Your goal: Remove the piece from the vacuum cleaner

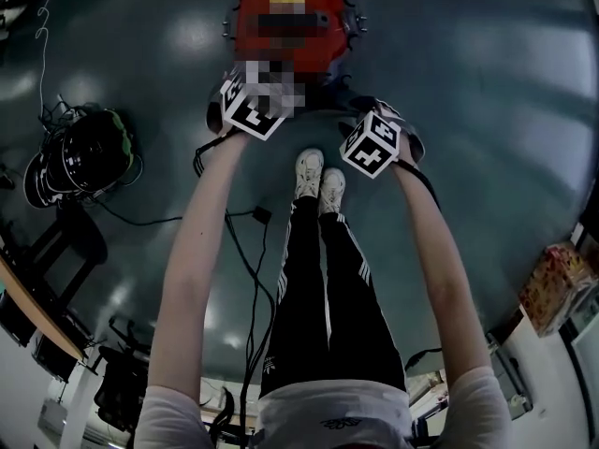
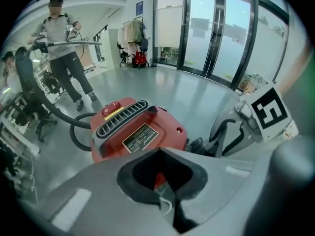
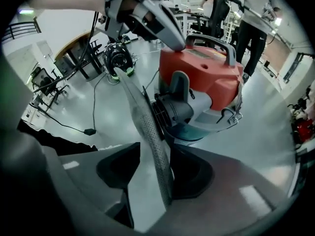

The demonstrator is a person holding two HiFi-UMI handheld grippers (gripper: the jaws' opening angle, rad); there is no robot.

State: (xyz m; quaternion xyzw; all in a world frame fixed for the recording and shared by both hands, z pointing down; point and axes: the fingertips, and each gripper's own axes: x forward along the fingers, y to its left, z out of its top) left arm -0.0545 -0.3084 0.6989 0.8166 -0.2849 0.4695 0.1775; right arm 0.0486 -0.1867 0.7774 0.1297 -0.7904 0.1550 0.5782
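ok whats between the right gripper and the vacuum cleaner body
A thin perforated grey piece, seen edge-on between the right gripper's open jaws, in front of the vacuum cleaner's grey end. The right gripper view shows it.

We are looking down on a glossy grey floor, and pale light is glinting off it. The red vacuum cleaner is sitting directly on it, its dark hose curling over the floor beside it. At the head view's left a round black machine is standing well apart. A thin black cable is trailing across the floor, carrying a small plug block. White shoes are standing near the vacuum cleaner, and another person is standing farther back.
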